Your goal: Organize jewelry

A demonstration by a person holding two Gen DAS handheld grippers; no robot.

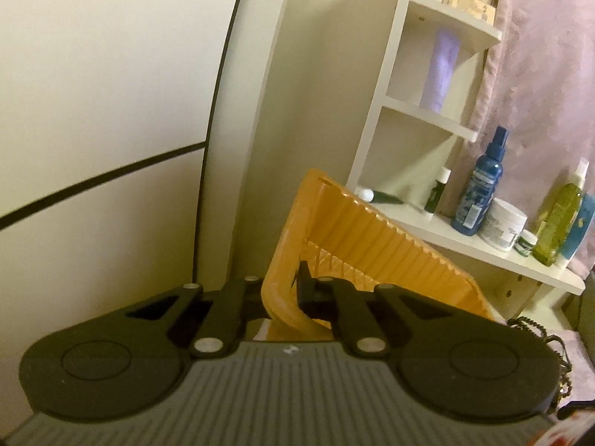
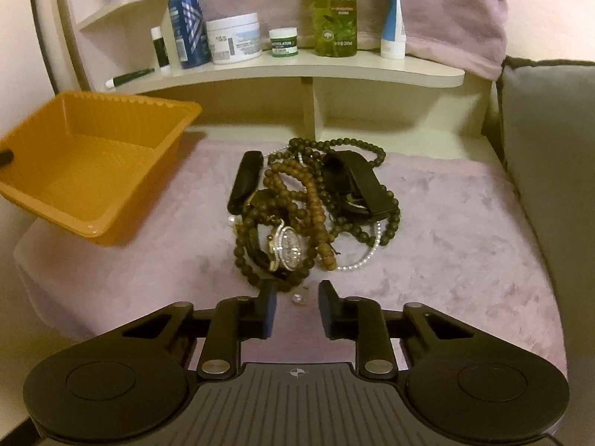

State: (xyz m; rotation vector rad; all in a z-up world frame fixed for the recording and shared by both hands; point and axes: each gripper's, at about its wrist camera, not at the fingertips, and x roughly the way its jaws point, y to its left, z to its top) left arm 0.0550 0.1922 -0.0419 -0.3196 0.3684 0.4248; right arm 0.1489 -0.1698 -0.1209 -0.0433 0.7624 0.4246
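Item: orange tray (image 2: 93,171) — an empty ribbed plastic bin, lifted at its near-left rim and tilted above the pink plush cover (image 2: 465,252), its open side turned toward the jewelry and its long axis running from near left to far right toward the white shelf (image 2: 334,70). Holder: left gripper (image 1: 297,293), clamped tight on the tray's rim, pads pressed to the wall on both sides; in the left wrist view the tray rises steeply ahead of it. Item: jewelry heap (image 2: 312,212) — one tangled pile at the middle of the cover, well apart from the tray's inside, comprising dark bead strands, brown bead strands, a pearl string (image 2: 366,256), a stone-set watch (image 2: 288,247) lying face up at the near edge with its band running near to far, and two black flat pieces, one long and slanting at the left of the pile. Stray: a small pearl-like bead (image 2: 299,299) lying loose on the cover just before the pile. Tool: right gripper (image 2: 296,310), jaws at a narrow gap with nothing between the pads, the stray bead lying just ahead of them on the cover. Progress, as judged: barely begun — the tray holds nothing and every piece remains on the cover to be sorted in.
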